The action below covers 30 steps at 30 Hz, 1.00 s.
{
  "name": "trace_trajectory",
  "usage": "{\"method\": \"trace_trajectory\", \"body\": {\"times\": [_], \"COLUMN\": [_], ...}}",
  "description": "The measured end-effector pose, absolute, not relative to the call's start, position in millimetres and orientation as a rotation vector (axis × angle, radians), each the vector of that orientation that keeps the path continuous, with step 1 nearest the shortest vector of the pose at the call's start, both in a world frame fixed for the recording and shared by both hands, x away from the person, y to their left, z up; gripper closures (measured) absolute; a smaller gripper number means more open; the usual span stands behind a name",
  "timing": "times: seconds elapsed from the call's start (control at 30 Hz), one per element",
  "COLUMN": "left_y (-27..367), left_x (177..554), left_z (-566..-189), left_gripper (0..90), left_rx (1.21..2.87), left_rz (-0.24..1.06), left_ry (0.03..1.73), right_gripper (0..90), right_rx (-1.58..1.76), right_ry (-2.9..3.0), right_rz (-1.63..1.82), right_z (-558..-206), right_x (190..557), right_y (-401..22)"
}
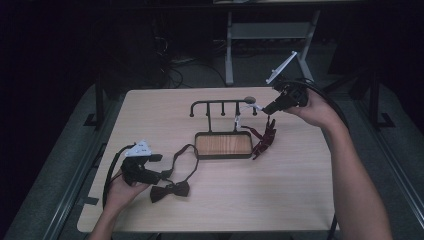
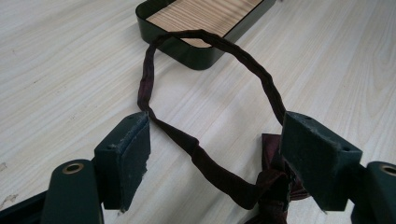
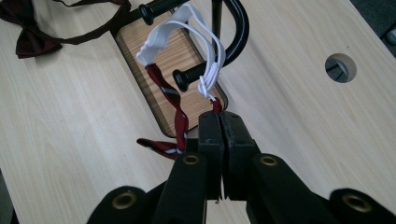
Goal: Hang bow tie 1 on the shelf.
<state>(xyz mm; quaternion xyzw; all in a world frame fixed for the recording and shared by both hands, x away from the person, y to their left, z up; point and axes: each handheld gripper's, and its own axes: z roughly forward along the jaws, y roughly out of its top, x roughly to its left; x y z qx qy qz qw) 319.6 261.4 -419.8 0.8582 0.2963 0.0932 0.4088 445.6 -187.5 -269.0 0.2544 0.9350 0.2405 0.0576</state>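
The right hand-held gripper (image 3: pixel 219 122) is clamped tight on the end of a striped red tie (image 3: pixel 180 122), right where the fabric meets its white elastic band (image 3: pixel 184 29). That band is looped over one peg of the black hook rack (image 1: pixel 222 104), which rises from a wood-lined tray (image 1: pixel 223 145) at the middle of the surface (image 1: pixel 295 190); the tie's loose length trails down from the jaws and lies just beside the tray's right end. The gripper itself hangs above the far right part of the surface, level with the rack's right end. Near the front left edge, the left hand-held gripper (image 2: pixel 215 154) stands wide, its jaws on either side of the strap of a dark bow tie (image 1: pixel 170 190) lying flat on the surface, the pads not pressing it.
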Motion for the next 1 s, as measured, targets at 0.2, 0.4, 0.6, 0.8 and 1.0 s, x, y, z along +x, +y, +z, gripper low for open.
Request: {"method": "trace_trajectory", "body": {"times": [0.2,0.4,0.6,0.8,1.0], "left_y": [260.9,260.1,260.5,260.7,260.7], "left_x": [319.4,318.9,318.8,319.0,318.7], "left_z": [-419.5,-419.2,-418.8,-418.8,-418.4], "left_gripper": [24.6,24.6,24.6,24.6,24.6], "left_rx": [2.164,2.171,2.168,2.169,2.167], "left_rz": [0.235,0.235,0.238,0.239,0.243], "left_ry": [0.744,0.744,0.744,0.744,0.744], "right_gripper": [86.7,86.3,86.7,85.4,82.8], "right_rx": [0.790,0.792,0.796,0.787,0.777], "right_ry": [2.838,2.841,2.846,2.858,2.870], "right_rz": [0.718,0.724,0.717,0.733,0.747], "right_z": [-275.1,-276.1,-276.3,-276.2,-277.8], "right_x": [446.8,446.4,446.1,443.8,441.0], "right_y": [-188.8,-189.1,-189.3,-190.5,-193.6]}}
